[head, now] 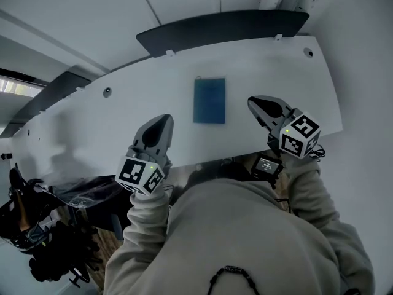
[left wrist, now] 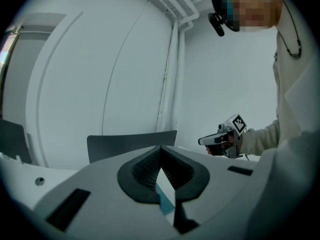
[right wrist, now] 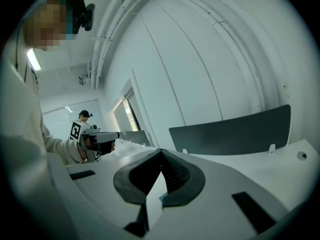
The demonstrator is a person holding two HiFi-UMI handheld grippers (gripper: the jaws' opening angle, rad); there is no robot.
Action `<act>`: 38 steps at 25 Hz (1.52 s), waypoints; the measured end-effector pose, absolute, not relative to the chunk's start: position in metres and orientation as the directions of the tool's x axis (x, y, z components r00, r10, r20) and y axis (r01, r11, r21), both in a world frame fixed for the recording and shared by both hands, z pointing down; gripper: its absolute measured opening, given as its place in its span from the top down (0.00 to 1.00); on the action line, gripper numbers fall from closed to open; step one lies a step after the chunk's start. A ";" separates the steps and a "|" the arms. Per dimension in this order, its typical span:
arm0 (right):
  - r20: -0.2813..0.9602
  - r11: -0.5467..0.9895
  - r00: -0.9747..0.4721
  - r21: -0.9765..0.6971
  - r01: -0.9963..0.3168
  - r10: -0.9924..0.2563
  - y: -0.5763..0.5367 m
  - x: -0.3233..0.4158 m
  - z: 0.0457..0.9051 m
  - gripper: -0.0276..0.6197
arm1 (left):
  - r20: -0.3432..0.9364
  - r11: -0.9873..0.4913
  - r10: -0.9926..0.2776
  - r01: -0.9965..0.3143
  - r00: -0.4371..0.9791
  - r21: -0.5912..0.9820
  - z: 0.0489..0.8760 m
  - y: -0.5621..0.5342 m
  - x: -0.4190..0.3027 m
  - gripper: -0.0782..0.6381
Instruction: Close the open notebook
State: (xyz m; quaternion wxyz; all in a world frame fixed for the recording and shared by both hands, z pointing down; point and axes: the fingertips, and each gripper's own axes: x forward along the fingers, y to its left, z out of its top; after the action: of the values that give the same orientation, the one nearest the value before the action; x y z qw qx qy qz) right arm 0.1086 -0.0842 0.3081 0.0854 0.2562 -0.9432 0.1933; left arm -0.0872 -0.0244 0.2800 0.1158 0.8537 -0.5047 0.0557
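Notebook [head: 209, 101] sits flat on the table [head: 123, 112], blue cover up, between your left gripper [head: 163, 121] and right gripper [head: 254, 102], slightly ahead of both. Both have jaws pinched together, nothing in them.

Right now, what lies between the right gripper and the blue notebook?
Nothing: in the head view, only a bare stretch of white table separates the right gripper from the notebook.

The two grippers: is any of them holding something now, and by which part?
Nothing is held. The left gripper and the right gripper are both shut and empty, clear of the notebook on the table.
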 end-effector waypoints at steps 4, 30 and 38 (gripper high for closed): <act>0.284 0.783 -0.857 -0.354 -0.511 -0.430 -0.091 0.103 0.326 0.93 | 0.257 -0.490 -0.819 -0.858 0.513 0.152 0.295 -0.028 -0.081 0.89; 0.305 0.749 -0.844 -0.393 -0.533 -0.440 -0.130 0.063 0.339 0.93 | 0.255 -0.578 -0.744 -0.786 0.617 0.219 0.321 -0.088 -0.081 0.89; 0.369 0.737 -0.827 -0.390 -0.552 -0.423 -0.141 0.052 0.362 0.93 | 0.272 -0.558 -0.737 -0.784 0.618 0.270 0.347 -0.099 -0.094 0.89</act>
State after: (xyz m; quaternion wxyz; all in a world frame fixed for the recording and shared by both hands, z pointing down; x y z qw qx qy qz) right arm 0.0516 -0.1411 0.3621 0.1291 0.2641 -0.9230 0.2482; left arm -0.0938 -0.0994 0.3469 0.1848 0.8804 -0.4321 0.0638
